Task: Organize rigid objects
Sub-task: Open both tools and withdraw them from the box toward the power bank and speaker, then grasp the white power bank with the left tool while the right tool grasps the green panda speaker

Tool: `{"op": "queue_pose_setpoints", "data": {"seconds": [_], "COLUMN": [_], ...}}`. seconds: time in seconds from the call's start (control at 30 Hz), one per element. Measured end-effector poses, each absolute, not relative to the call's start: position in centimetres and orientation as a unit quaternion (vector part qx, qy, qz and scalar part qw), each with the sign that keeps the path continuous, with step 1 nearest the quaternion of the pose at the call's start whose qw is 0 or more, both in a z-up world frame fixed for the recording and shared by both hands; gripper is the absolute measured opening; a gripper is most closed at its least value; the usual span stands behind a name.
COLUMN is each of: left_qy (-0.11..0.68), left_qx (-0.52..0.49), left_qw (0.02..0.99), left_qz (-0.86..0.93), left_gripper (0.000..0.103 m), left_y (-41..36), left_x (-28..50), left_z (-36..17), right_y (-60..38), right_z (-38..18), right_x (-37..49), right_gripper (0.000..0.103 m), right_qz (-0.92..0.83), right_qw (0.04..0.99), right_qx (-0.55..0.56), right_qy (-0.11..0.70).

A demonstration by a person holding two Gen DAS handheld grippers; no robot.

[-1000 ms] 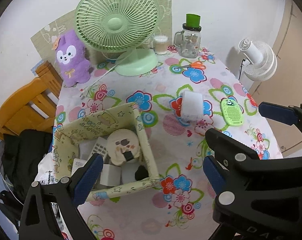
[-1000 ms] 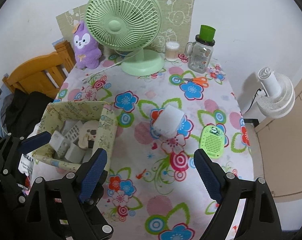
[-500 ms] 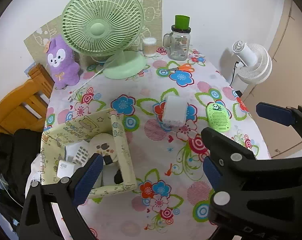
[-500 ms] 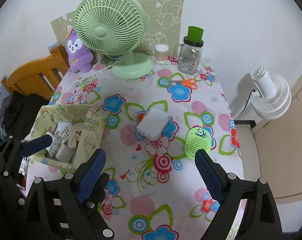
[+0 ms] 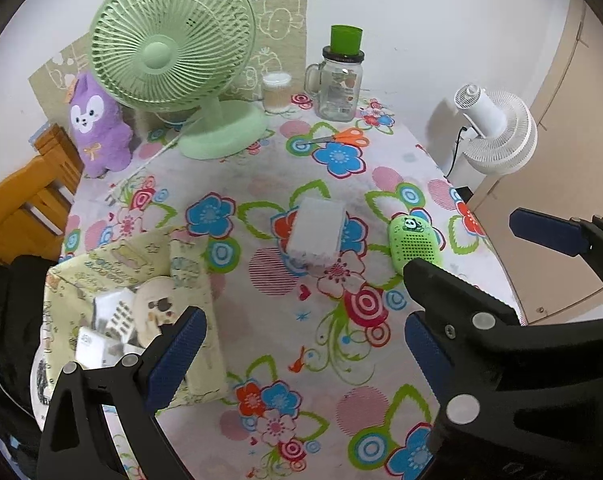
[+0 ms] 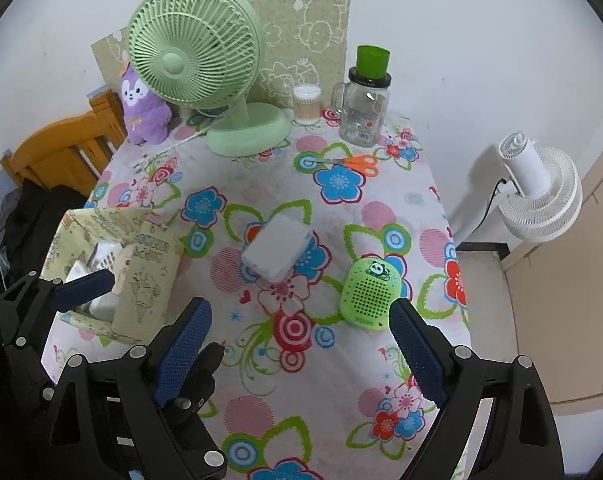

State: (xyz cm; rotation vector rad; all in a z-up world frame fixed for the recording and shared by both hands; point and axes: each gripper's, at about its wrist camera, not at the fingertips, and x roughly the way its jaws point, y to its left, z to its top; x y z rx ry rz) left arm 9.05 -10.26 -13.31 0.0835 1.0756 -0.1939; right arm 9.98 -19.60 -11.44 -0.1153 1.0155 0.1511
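Note:
A yellow-green patterned box sits at the table's left edge and holds several small white items and a cream round one. A white rectangular block lies mid-table. A green panda speaker lies to its right. My left gripper is open and empty above the table's front, beside the box. My right gripper is open and empty, above the front of the table, short of the block and the speaker.
A green desk fan, purple plush, cotton-swab jar, glass mug with green lid and orange scissors stand at the back. A wooden chair is at left, a white floor fan at right.
Both grippers have pulled back and shifted right, away from the box. The box now sits farther left in both views. Both stay open and empty.

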Motion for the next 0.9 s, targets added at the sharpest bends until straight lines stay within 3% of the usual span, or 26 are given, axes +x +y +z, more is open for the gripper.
{"op": "queue_pose_setpoints", "data": {"seconds": [0.9], "left_qy": [0.540], "left_qx": [0.071], "left_qw": [0.833], "left_qz": [-0.098], "left_gripper": [0.097], "left_y": [-13.8], "left_x": [14.2], "left_z": [-19.1], "right_y": [-25.3], "right_z": [-17.4], "right_x": [14.9], "right_gripper": [0.092], "right_qz": [0.030], "right_qw": [0.856], "right_qx": [-0.033], "right_qy": [0.514]}}
